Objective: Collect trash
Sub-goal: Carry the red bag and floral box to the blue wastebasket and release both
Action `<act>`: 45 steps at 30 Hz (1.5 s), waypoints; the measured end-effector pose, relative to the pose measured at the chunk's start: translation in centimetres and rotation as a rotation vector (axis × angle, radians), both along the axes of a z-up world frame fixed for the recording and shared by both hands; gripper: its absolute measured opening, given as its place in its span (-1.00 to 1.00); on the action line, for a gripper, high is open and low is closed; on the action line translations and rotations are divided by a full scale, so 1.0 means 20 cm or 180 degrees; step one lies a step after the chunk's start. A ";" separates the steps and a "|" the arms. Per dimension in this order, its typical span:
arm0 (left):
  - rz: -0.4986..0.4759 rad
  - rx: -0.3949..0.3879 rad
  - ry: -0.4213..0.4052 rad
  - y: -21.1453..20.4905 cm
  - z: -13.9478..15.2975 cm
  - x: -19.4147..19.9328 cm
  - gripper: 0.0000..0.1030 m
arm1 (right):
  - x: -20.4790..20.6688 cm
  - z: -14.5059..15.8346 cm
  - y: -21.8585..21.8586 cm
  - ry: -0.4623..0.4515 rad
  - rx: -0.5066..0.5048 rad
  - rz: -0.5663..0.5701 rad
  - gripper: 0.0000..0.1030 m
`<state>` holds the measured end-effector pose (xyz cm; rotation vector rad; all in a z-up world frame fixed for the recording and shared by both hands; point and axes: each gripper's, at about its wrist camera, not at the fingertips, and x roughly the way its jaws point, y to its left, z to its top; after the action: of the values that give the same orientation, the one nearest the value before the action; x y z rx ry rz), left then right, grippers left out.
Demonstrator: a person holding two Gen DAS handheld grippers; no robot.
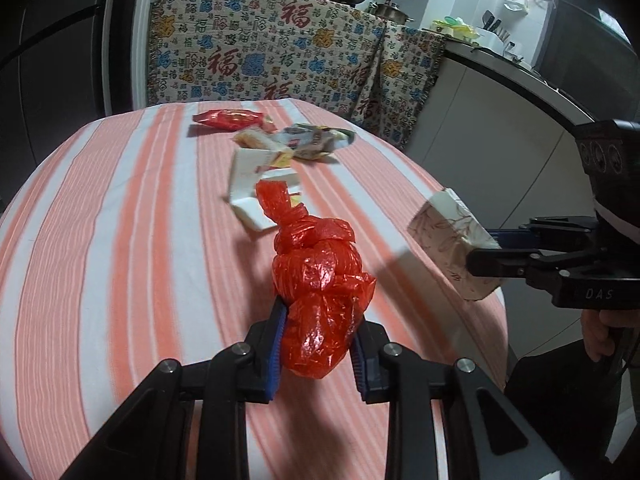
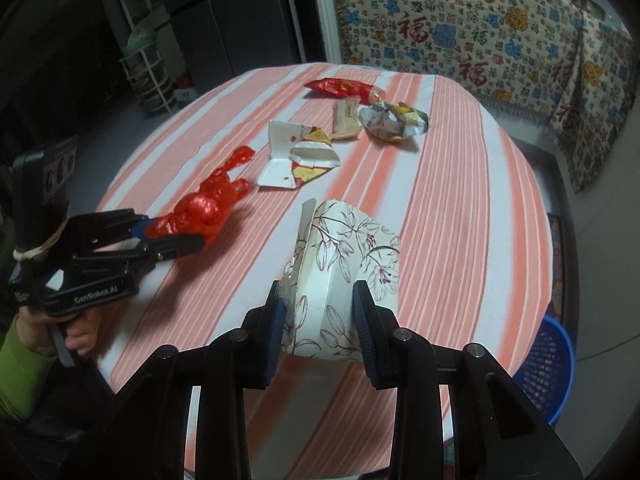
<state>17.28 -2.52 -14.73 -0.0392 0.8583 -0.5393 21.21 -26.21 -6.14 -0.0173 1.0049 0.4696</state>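
My left gripper [image 1: 318, 344] is shut on a knotted red plastic bag [image 1: 320, 280] and holds it just above the striped table; the bag also shows in the right wrist view [image 2: 200, 208]. My right gripper [image 2: 320, 320] is shut on a crushed white floral carton [image 2: 344, 264], held above the table's near right side; the carton also shows in the left wrist view [image 1: 448, 240]. Further back lie a torn white box [image 2: 292, 156], a red wrapper [image 2: 344, 87], a small beige packet [image 2: 346, 118] and a crumpled silver wrapper [image 2: 394, 122].
The round table has a pink-and-white striped cloth [image 2: 460, 200]. A blue mesh basket [image 2: 548, 364] stands on the floor at the table's right. A patterned cloth [image 1: 260, 48] hangs behind the table. A wire rack [image 2: 150, 76] stands at far left.
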 end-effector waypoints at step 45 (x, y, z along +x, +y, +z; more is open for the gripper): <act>-0.1431 0.0190 0.0443 -2.13 -0.30 0.23 -0.44 | -0.09 -0.48 -1.99 0.0612 0.0829 -0.2293 -0.33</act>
<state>21.82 -45.13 -20.75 0.1767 1.0250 -0.9395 19.39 -65.95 -15.77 0.6145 1.0534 -0.0664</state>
